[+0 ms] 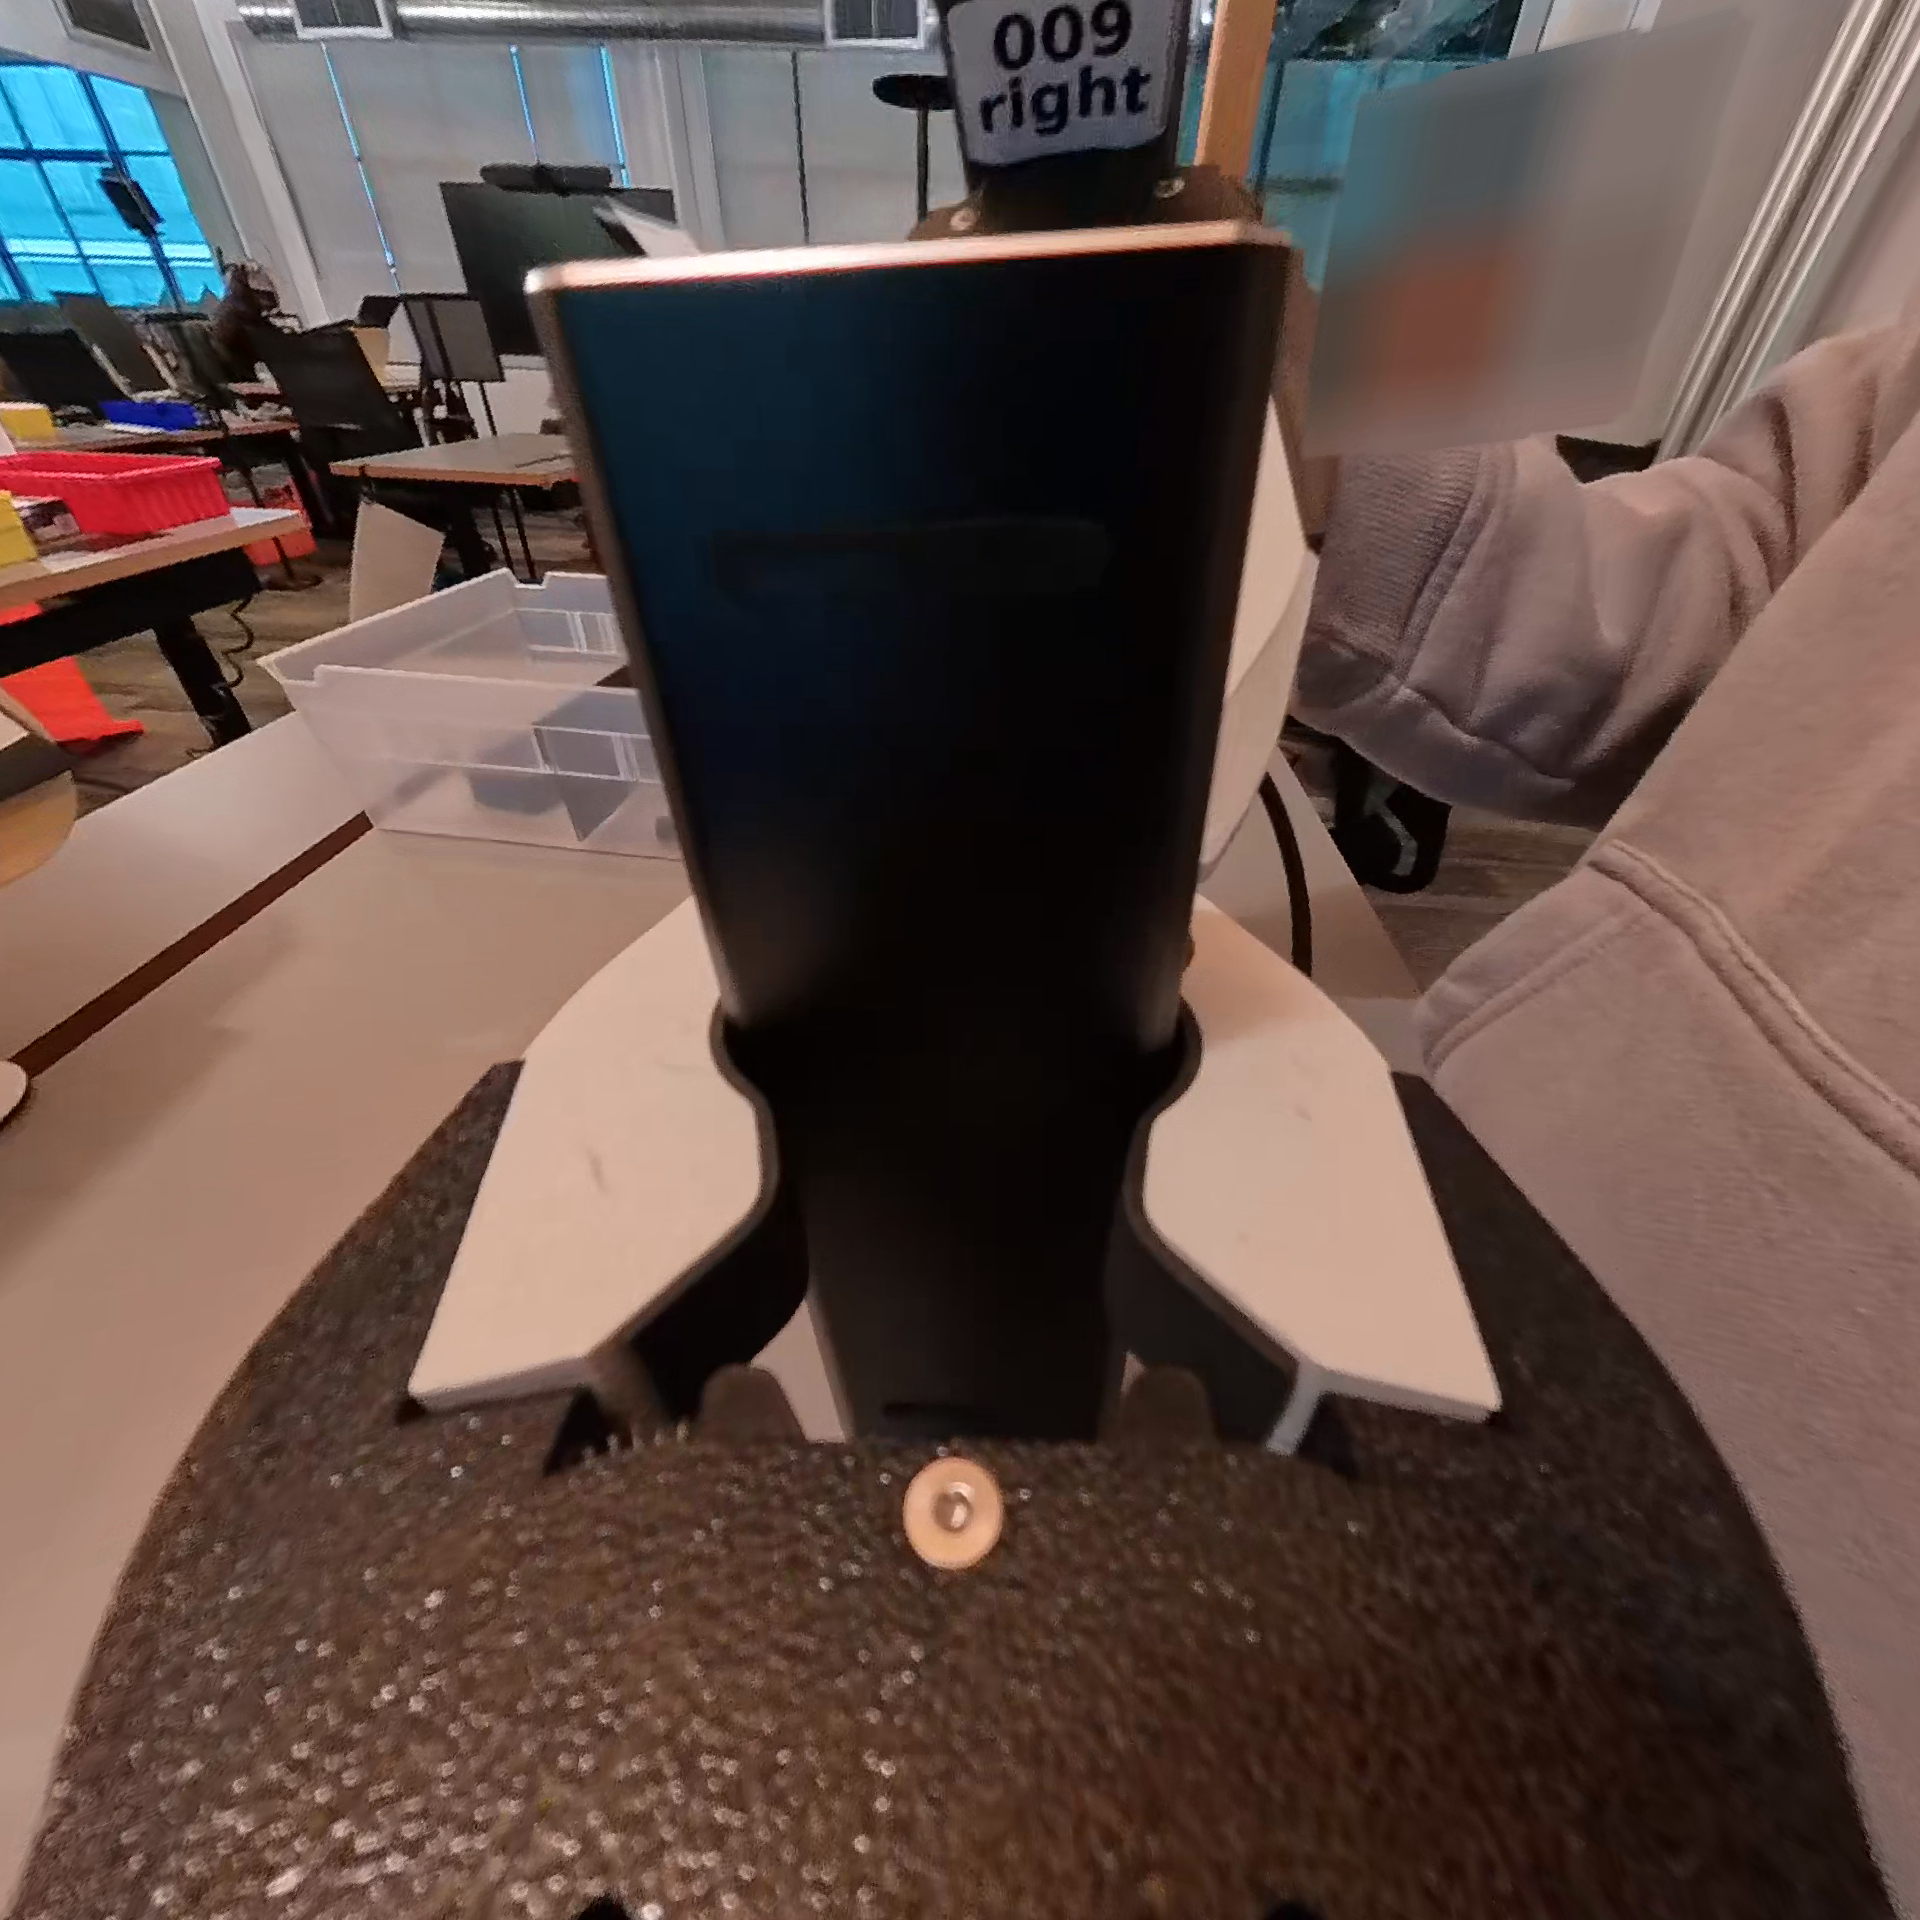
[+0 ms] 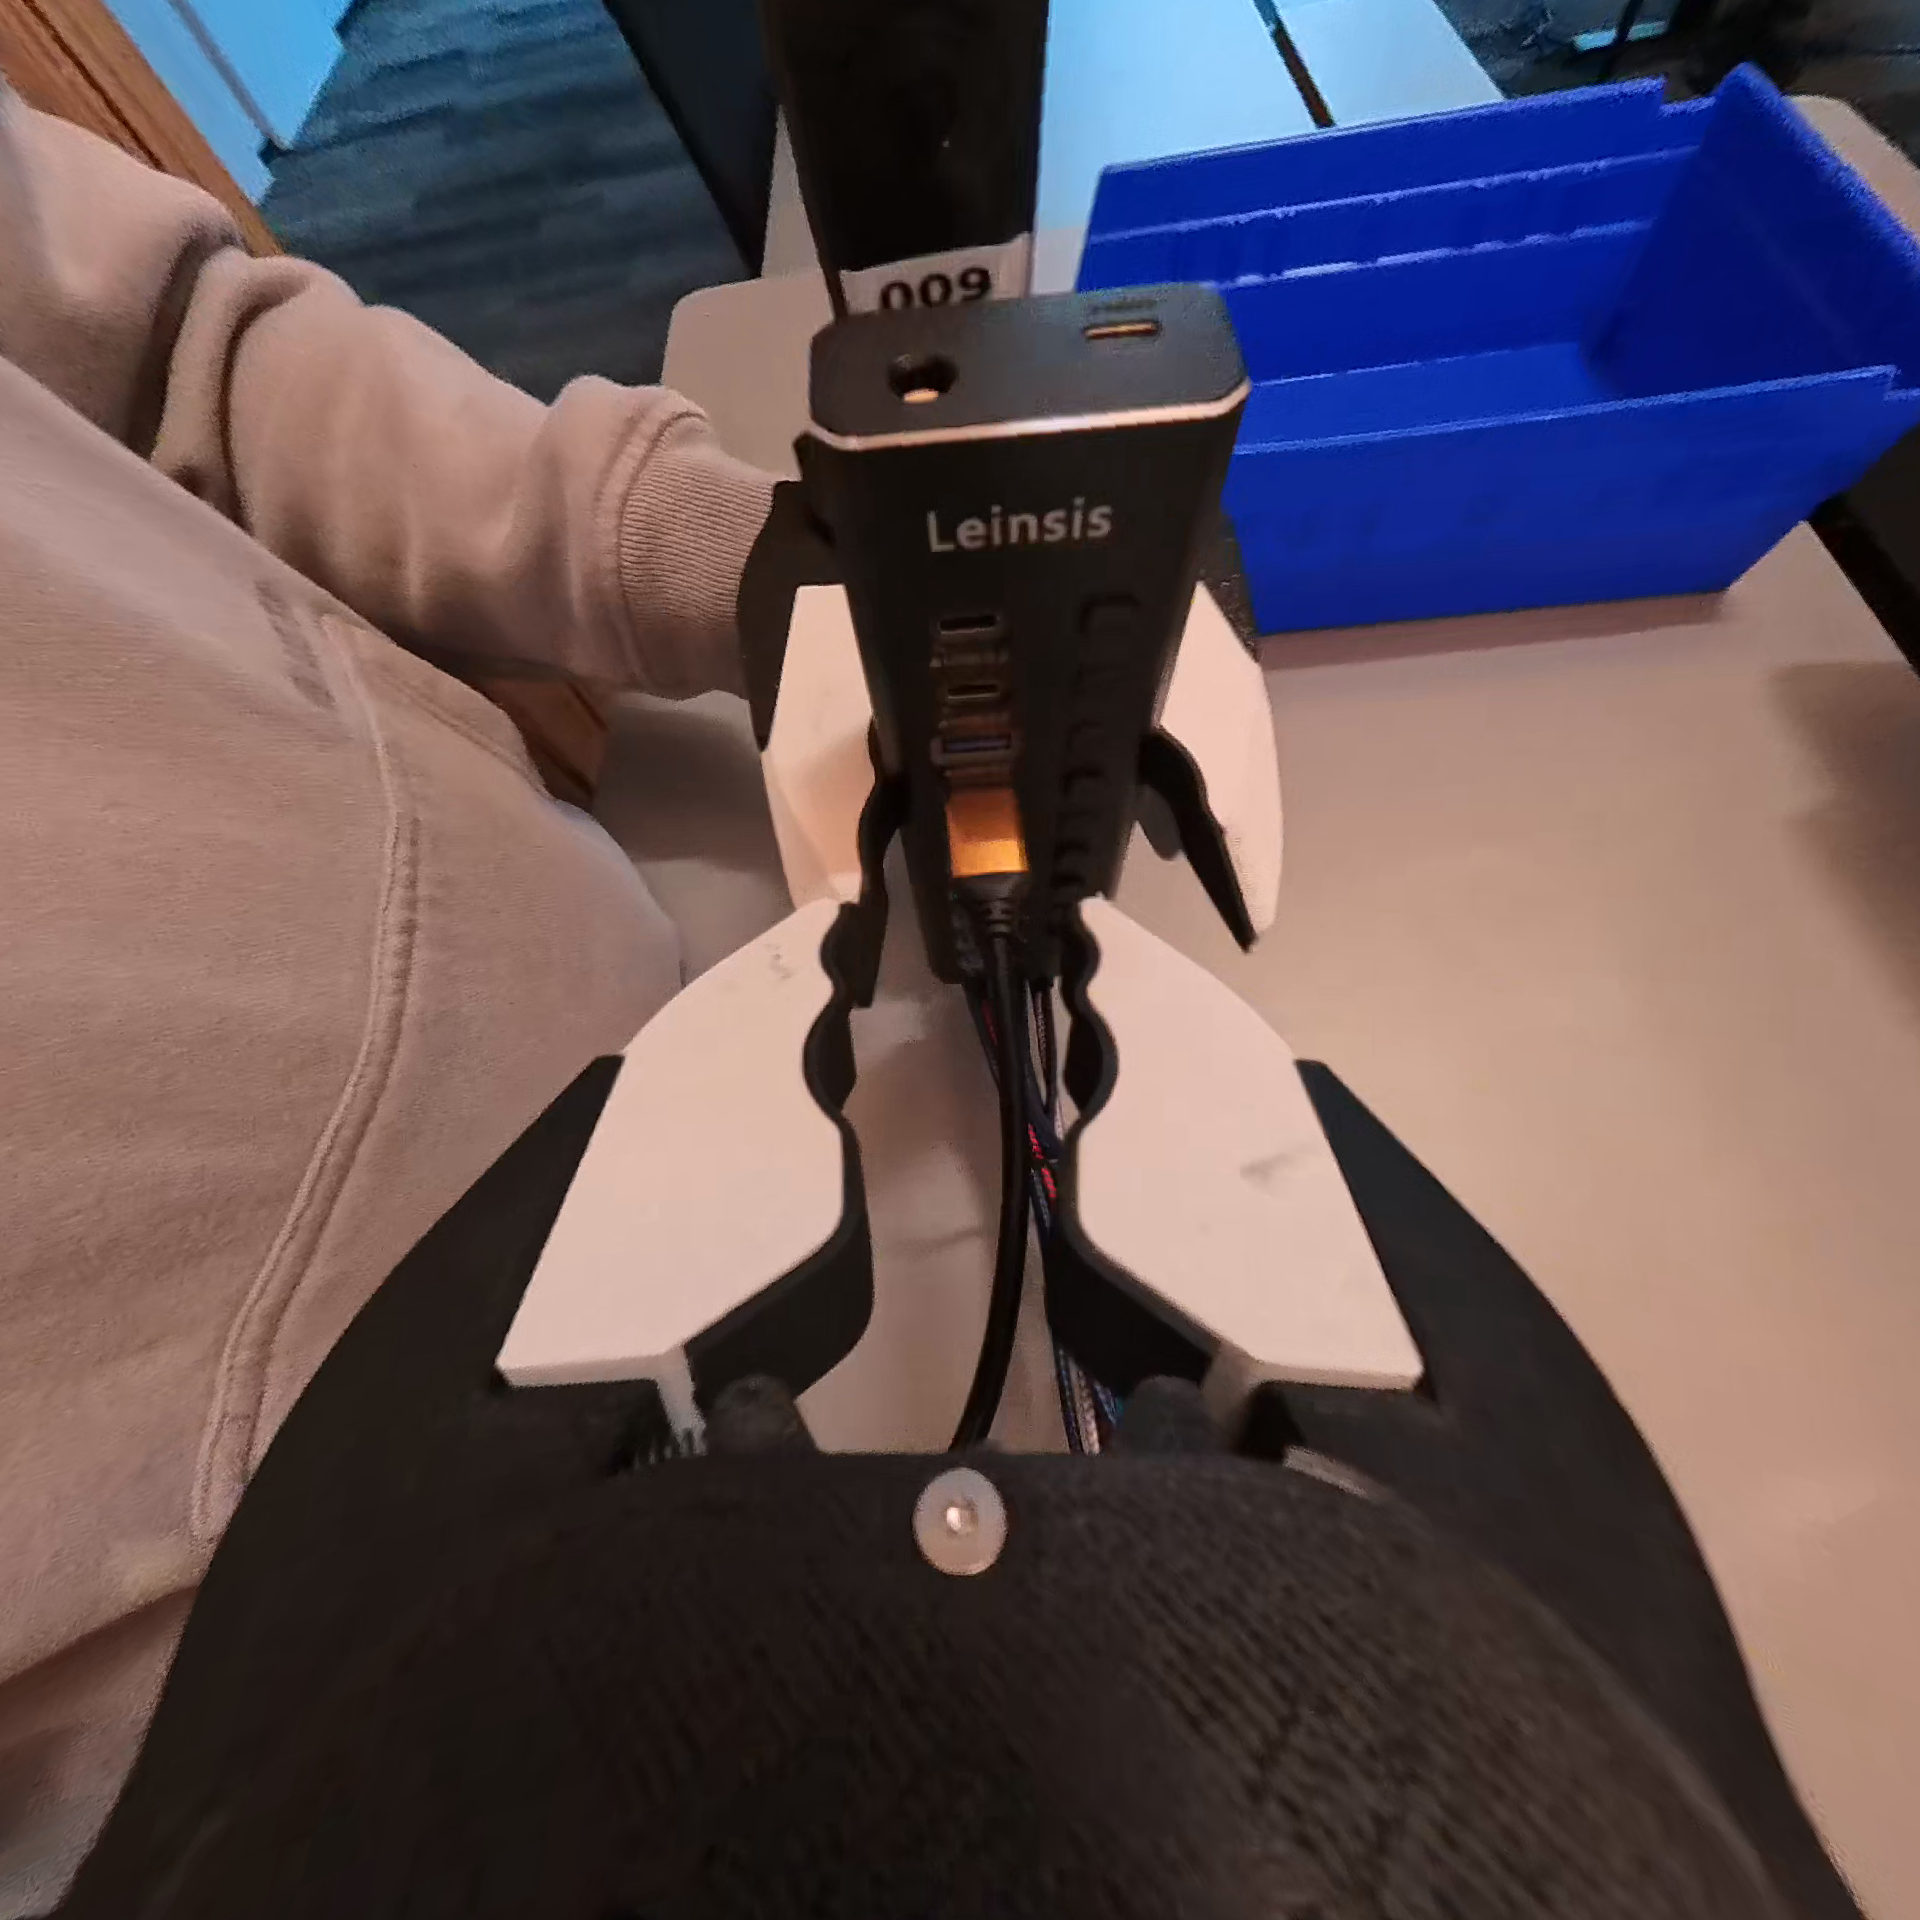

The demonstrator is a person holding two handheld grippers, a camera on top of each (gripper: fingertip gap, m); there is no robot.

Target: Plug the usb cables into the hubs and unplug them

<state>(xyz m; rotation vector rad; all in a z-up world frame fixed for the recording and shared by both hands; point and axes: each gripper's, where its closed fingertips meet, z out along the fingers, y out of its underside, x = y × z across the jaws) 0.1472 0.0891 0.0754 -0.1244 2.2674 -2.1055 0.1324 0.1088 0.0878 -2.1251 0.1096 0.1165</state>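
A black USB hub (image 2: 1023, 540) stands upright, its port face towards the right wrist camera. My left gripper (image 1: 951, 1039) is shut on the hub (image 1: 914, 623) near its lower part; it also shows behind the hub in the right wrist view (image 2: 821, 717). An orange USB plug (image 2: 985, 831) sits in a lower port, and its black cable (image 2: 1003, 1143) runs back between my right gripper's fingers. My right gripper (image 2: 977, 894) is narrowly open, one fingertip on each side of the plug, with a gap showing on both sides. Braided cables (image 2: 1044, 1153) hang from the hub's lower end.
A blue divided bin (image 2: 1507, 343) stands on the table at the far right. A clear plastic tray (image 1: 468, 707) stands on the table to the left. A person's beige sleeve (image 1: 1558, 623) and torso (image 2: 260, 831) are close beside both grippers. The pale tabletop (image 2: 1558, 935) lies below.
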